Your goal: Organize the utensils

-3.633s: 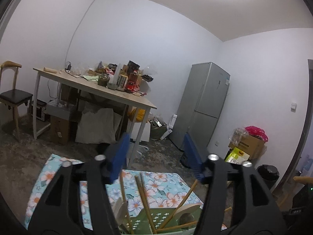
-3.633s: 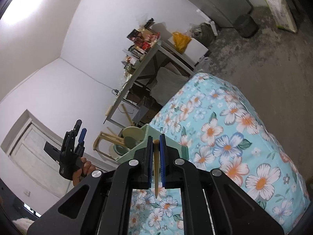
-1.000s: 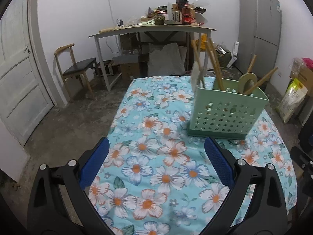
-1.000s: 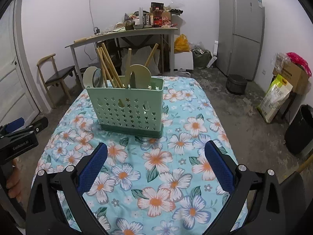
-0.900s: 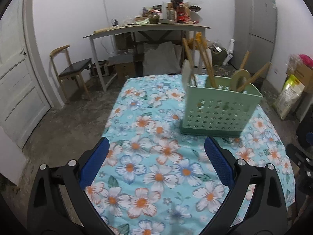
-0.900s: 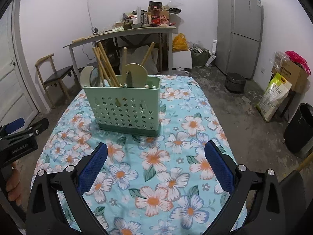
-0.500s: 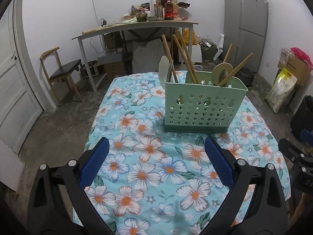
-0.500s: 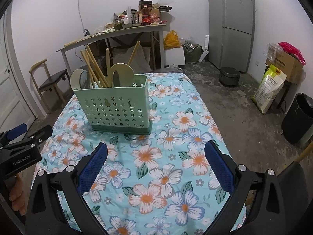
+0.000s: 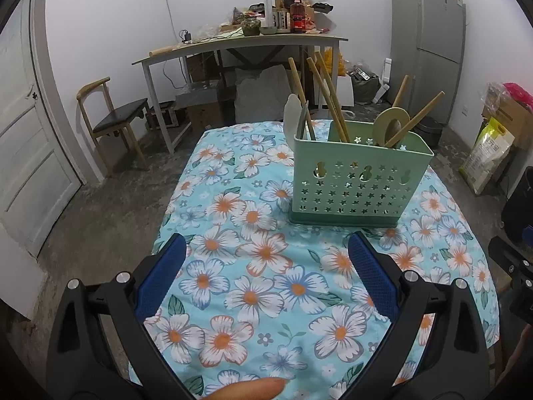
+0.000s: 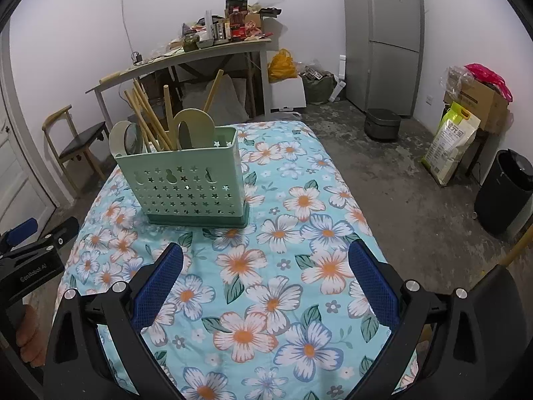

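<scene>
On the floral-clothed desk (image 10: pixel 299 200), wooden utensils (image 10: pixel 150 123) stand handle-up in the green caddy (image 10: pixel 186 183), suggesting sorting is finished, so left claw (image 9: pixel 266 276) and right claw (image 10: pixel 266 280) hang wide open, empty.

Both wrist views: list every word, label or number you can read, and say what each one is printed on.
"GenRobot AI": white print on the black body of the left claw, seen in the right wrist view.
Yellow-green sack by the right wall: printing, too blurred to read.
Fridge door stickers: too small to read.
Bottles and boxes on the far table: labels unreadable.
Green holder: star cut-outs only, no text.
</scene>
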A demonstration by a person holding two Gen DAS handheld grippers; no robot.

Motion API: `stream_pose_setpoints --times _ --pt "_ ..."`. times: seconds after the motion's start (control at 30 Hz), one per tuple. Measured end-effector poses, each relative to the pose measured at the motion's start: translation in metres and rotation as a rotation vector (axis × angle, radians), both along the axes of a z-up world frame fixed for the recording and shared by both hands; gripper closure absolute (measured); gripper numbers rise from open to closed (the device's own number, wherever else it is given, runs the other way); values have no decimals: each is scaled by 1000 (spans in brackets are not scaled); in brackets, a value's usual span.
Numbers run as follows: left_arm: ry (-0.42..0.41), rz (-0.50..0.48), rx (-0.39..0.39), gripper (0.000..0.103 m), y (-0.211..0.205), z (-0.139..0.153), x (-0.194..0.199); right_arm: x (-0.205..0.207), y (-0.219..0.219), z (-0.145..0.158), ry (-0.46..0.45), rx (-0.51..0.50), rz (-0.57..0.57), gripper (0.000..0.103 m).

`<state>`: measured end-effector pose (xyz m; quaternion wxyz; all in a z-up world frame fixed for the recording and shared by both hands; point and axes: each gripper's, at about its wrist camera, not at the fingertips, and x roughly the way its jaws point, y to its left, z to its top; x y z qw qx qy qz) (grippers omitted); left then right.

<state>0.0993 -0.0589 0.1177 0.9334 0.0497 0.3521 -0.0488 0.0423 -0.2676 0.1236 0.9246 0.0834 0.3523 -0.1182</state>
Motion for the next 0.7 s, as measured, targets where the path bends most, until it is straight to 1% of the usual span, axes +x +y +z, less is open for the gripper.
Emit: stream_pose_setpoints --times 0.3,0.7 --pt "17 14 6 9 6 0 0 1 1 -1 6 -8 -7 6" --pt "51 10 30 9 7 -8 2 4 3 -5 28 -10 -2 6"
